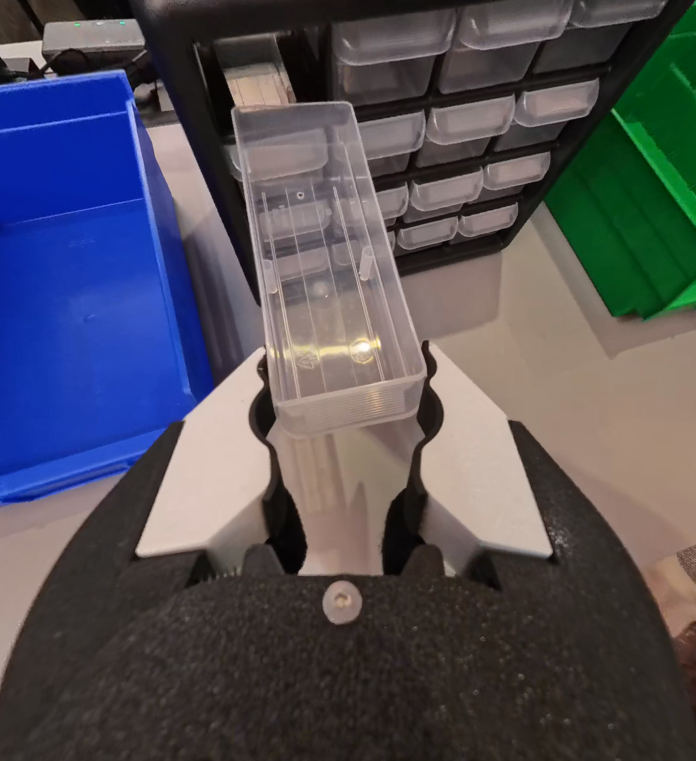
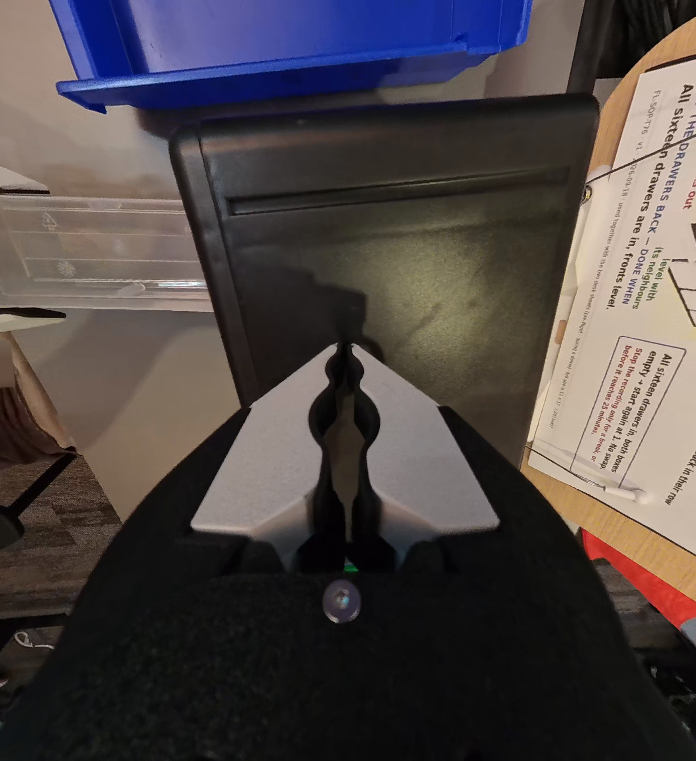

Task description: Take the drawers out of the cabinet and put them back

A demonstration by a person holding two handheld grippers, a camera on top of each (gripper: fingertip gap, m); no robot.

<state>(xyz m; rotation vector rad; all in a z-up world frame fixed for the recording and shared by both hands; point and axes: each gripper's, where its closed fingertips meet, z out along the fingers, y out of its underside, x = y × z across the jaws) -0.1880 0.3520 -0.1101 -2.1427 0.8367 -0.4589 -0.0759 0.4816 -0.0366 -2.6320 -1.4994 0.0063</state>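
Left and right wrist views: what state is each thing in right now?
Left gripper: shut on clear drawer.
Clear drawer: empty, out of the cabinet, held at its front end.
Cabinet: top-left slot empty, the other visible drawers in.
Blue bin: empty as far as seen.
Green bin: contents cannot be told.
Right gripper: shut, empty, pressed against the cabinet's side.

Each gripper, the left gripper and the right gripper, is built from a black, grainy body with two pale grey wedge-shaped fingers, lined by wavy black pads, probably rubber. One clear screw is seen centrally.
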